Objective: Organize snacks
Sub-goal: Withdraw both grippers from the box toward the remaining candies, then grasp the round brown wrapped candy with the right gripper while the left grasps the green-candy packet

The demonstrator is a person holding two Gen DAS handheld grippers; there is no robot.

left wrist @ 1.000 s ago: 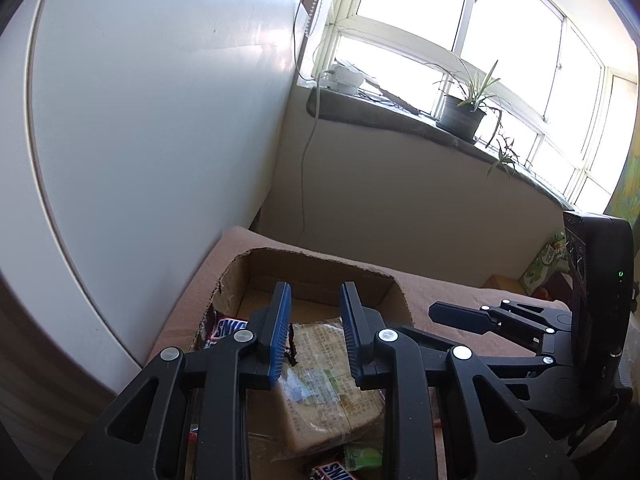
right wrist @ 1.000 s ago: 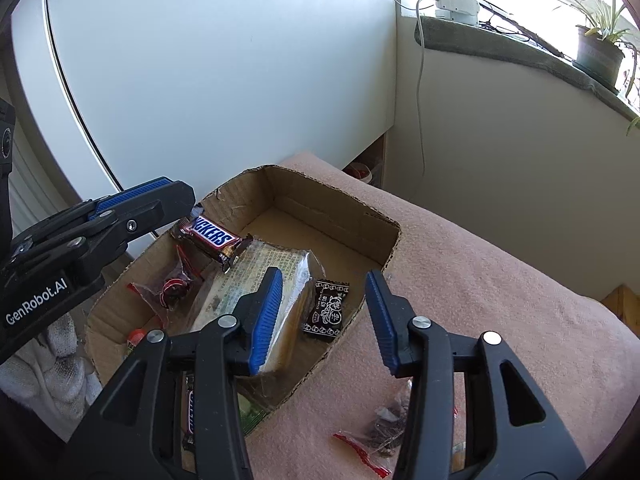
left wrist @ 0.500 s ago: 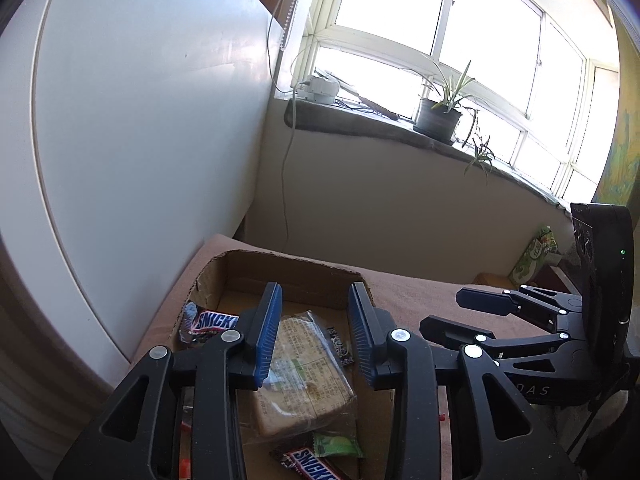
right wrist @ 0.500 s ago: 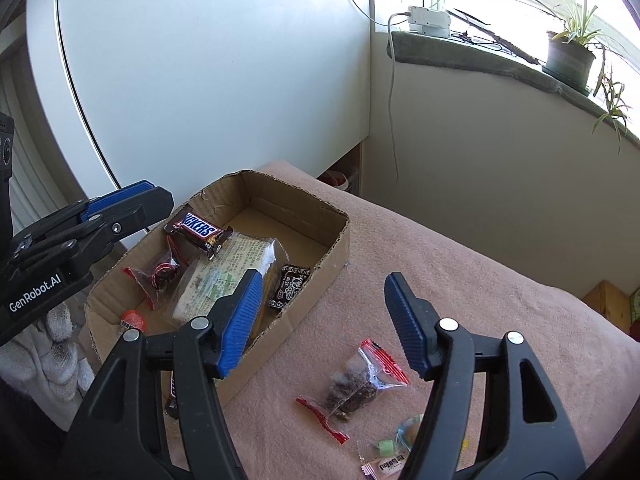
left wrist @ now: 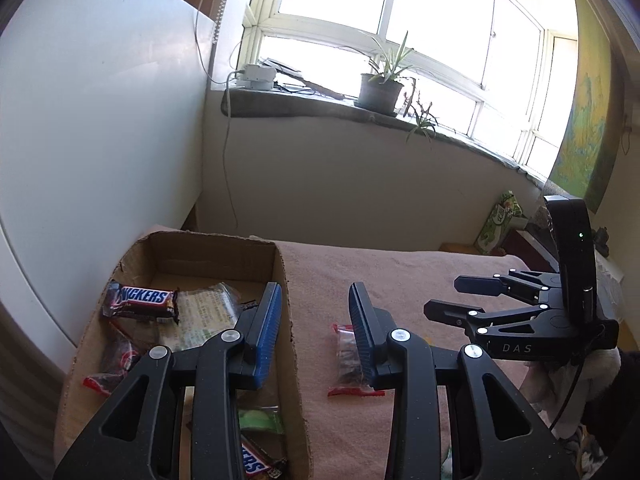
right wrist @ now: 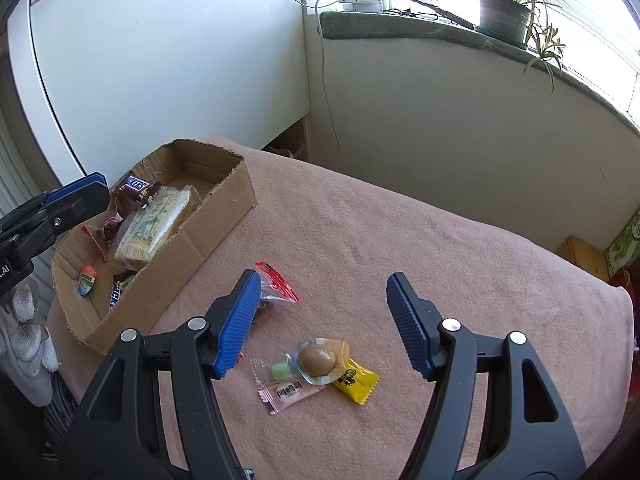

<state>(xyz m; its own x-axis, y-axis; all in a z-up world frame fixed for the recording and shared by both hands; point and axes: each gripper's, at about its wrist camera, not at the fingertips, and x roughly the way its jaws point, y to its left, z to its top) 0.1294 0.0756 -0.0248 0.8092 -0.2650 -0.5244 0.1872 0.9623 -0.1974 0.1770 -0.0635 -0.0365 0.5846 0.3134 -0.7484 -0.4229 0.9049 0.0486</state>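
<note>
Loose snack packets (right wrist: 316, 372) lower centre on pink blanket (right wrist: 440, 248), below right gripper (right wrist: 324, 320), jaws wide apart, empty. Cardboard box (right wrist: 224, 216) of snacks at left. Left gripper (left wrist: 314, 320) open, empty, straddling box wall.

One brown cardboard box (right wrist: 224, 216), two brown Snickers bars (left wrist: 140, 302), four loose wrapped snacks (right wrist: 316, 364) on the pink cloth.

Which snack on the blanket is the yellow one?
The yellow packet, lying partly under the clear pack with the brown egg. The pink-and-white wrapper beside it and the red-edged bag nearer the cardboard box are not yellow.
</note>
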